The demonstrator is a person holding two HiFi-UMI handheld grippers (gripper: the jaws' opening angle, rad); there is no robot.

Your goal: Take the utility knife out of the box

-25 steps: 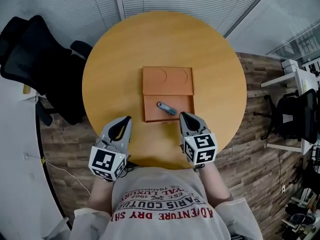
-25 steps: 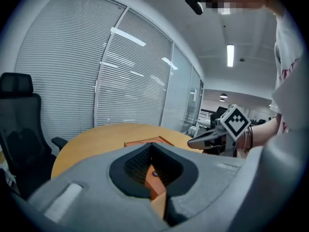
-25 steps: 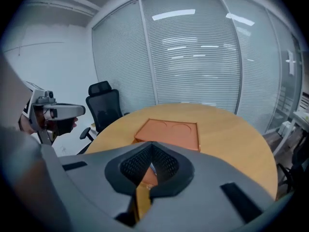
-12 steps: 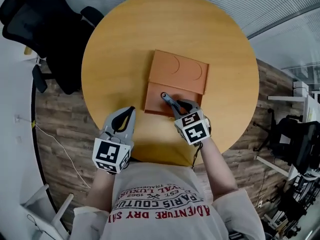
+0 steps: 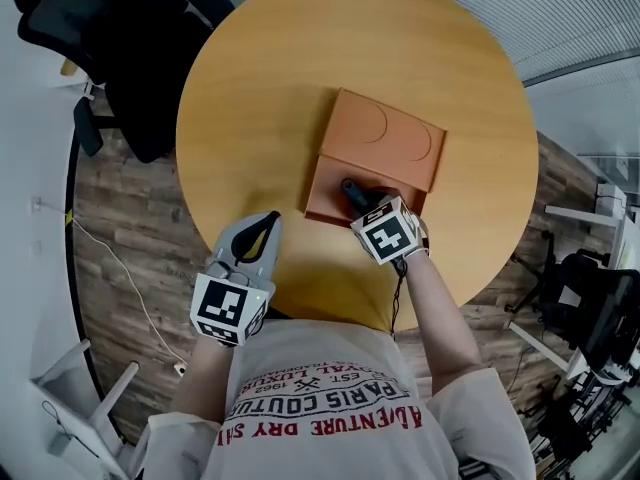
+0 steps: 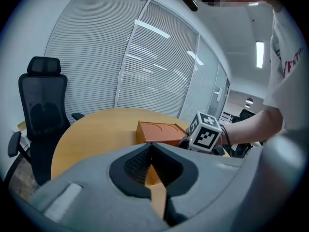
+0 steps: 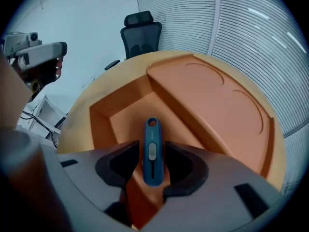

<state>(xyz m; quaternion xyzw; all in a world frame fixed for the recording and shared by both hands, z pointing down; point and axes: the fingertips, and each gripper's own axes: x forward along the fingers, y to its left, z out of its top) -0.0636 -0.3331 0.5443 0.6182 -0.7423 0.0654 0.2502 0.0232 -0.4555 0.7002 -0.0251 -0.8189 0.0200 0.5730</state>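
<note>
An orange box (image 5: 385, 138) lies on the round wooden table (image 5: 260, 98), its lid folded back and its tray (image 5: 327, 183) open. The blue utility knife (image 5: 352, 190) lies in the tray. My right gripper (image 5: 365, 200) points steeply down into the tray. Its jaws are opening, and in the right gripper view the knife (image 7: 151, 151) lies lengthwise between the pads of the right gripper (image 7: 152, 162) with gaps on both sides. My left gripper (image 5: 262, 230) hovers over the table's near edge, left of the box, shut and holding nothing. In the left gripper view, the left gripper (image 6: 152, 151) faces the box (image 6: 157, 132).
A black office chair (image 5: 110, 38) stands at the table's far left over wood-pattern flooring. Window blinds run behind the table. The right gripper's marker cube (image 6: 208, 132) shows beside the box. More chairs and desks stand at the right (image 5: 600, 298).
My right gripper moved forward and down from the table's near edge into the box tray, tipping steeply, and now straddles the knife. The left gripper sank a little.
</note>
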